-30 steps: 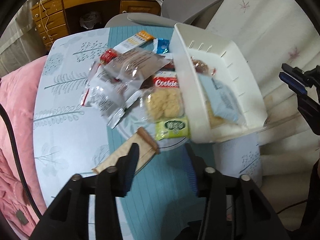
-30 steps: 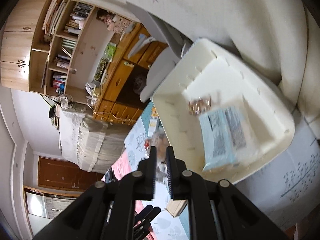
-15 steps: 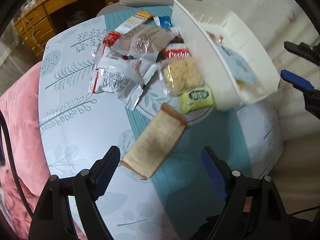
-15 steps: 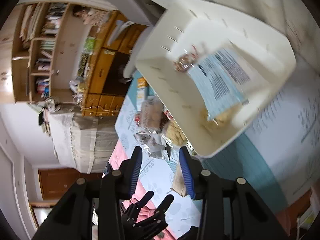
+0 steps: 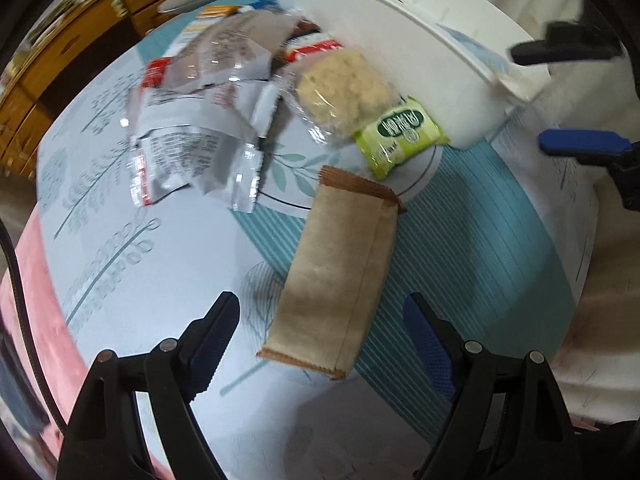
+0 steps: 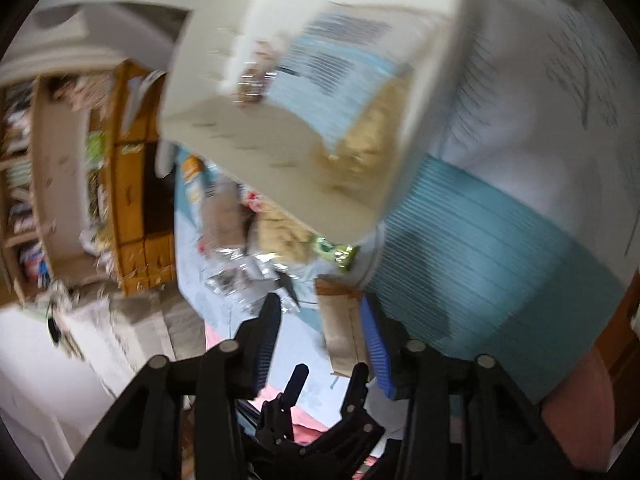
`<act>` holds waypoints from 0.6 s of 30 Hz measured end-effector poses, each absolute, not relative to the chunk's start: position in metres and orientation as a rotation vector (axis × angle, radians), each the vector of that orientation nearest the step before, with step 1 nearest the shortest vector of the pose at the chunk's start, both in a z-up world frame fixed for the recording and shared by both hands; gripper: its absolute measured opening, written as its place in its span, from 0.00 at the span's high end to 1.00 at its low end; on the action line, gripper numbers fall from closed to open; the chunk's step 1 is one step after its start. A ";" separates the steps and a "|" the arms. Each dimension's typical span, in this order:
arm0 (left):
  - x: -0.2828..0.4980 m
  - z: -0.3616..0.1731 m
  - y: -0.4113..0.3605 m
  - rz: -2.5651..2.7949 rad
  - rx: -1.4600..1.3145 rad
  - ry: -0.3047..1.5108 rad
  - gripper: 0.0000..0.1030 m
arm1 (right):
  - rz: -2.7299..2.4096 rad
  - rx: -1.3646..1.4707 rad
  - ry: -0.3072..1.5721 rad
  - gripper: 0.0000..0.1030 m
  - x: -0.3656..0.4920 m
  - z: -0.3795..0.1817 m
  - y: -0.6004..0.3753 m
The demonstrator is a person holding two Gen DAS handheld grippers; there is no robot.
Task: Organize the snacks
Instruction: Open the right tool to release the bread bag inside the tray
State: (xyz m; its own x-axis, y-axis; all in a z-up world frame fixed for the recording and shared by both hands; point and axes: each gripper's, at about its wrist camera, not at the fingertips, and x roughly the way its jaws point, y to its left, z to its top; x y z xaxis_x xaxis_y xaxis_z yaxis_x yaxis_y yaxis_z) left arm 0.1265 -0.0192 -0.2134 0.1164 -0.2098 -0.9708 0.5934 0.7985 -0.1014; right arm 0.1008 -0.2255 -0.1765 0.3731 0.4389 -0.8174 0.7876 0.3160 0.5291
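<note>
A flat brown paper snack packet [image 5: 340,276] lies on the patterned desk [image 5: 132,264], framed by the released left hand-held gripper [image 5: 320,328]. The right hand-held gripper [image 6: 320,336], empty, is opening. Misalignment risks the packet being pushed away from the white plastic bin [image 5: 420,52].

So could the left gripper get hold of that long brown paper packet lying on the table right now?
Probably yes: the left gripper is open, the long brown paper packet lies between its fingers, and nothing covers it.

white bin [image 6: 280,152] blurred, its contents unreadable
</note>
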 end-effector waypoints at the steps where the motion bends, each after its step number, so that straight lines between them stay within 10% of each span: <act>1: 0.127 -0.217 -0.020 -0.615 0.362 1.332 0.20 | -0.360 1.337 1.252 0.56 0.099 -0.183 -0.224; 14: 0.123 -0.244 -0.031 -0.708 0.460 1.275 0.21 | -0.663 1.447 1.248 0.56 0.104 -0.237 -0.215; 18: 0.122 -0.241 -0.034 -0.707 0.474 1.236 0.45 | -0.687 1.431 1.240 0.56 0.113 -0.241 -0.212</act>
State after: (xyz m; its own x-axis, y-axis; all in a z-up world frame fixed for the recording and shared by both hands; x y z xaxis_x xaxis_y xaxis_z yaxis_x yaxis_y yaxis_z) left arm 0.1217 -0.0336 -0.2411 0.1628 -0.2287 -0.9598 0.7120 0.7007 -0.0462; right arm 0.1130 -0.2120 -0.2405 0.2919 0.3173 -0.9023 0.9332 0.1123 0.3414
